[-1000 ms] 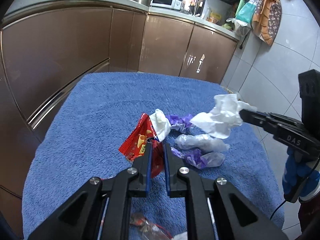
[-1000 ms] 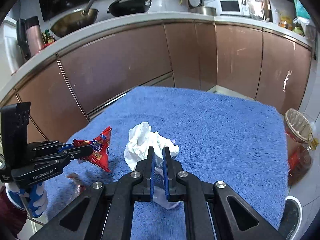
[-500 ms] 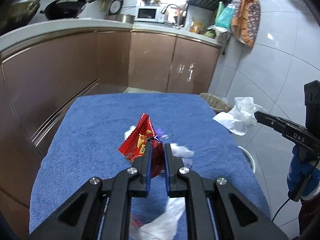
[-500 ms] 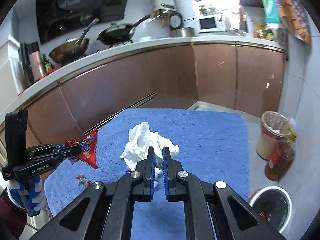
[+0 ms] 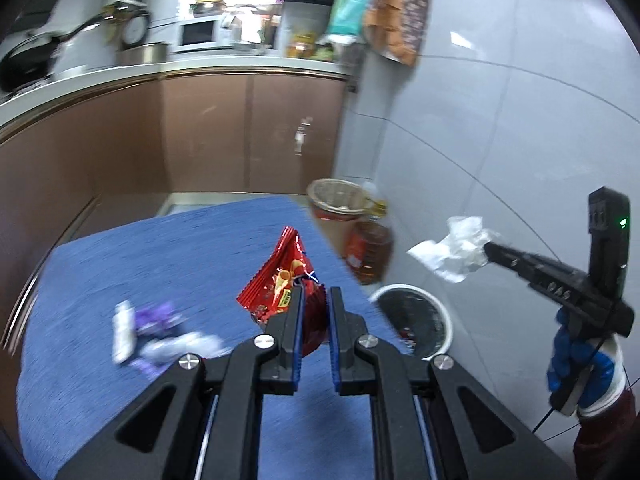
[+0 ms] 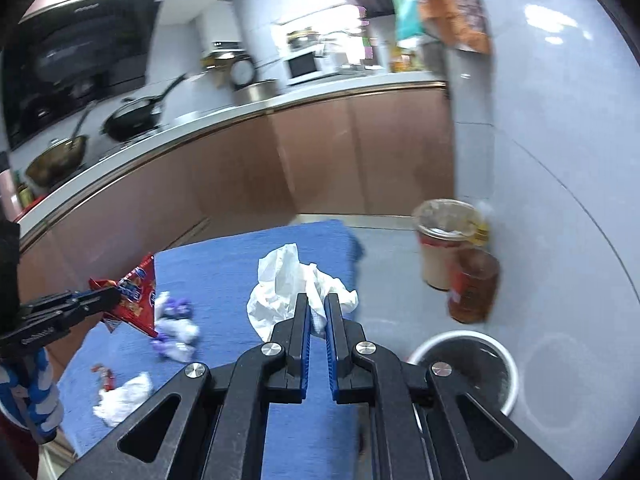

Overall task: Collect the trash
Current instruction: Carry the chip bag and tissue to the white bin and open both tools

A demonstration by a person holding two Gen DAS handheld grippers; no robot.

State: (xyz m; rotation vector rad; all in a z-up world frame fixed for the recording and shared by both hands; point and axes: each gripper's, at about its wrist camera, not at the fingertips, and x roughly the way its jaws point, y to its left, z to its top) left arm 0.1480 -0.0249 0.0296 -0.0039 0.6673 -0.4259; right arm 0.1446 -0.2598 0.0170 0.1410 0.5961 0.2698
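Observation:
My left gripper (image 5: 315,294) is shut on a red snack wrapper (image 5: 282,276) and holds it above the blue towel (image 5: 120,264). My right gripper (image 6: 317,300) is shut on a crumpled white tissue (image 6: 288,288), held in the air. In the left wrist view the tissue (image 5: 454,250) hangs over the floor, above and to the right of the white trash bin (image 5: 416,320). The bin also shows in the right wrist view (image 6: 468,364), low at the right. In that view the red wrapper (image 6: 134,292) sits in the left gripper (image 6: 110,298).
Purple and white wrappers (image 5: 156,330) lie on the towel, with a white tissue (image 6: 124,398) and a small red scrap (image 6: 105,374). A paper cup (image 6: 444,244) and an amber bottle (image 6: 474,286) stand on the floor by the tiled wall. Brown cabinets (image 5: 208,136) are behind.
Both grippers have lifted and swung right toward the bin, carrying the wrapper and the tissue. The tissue has passed the towel's right edge. Both stay shut.

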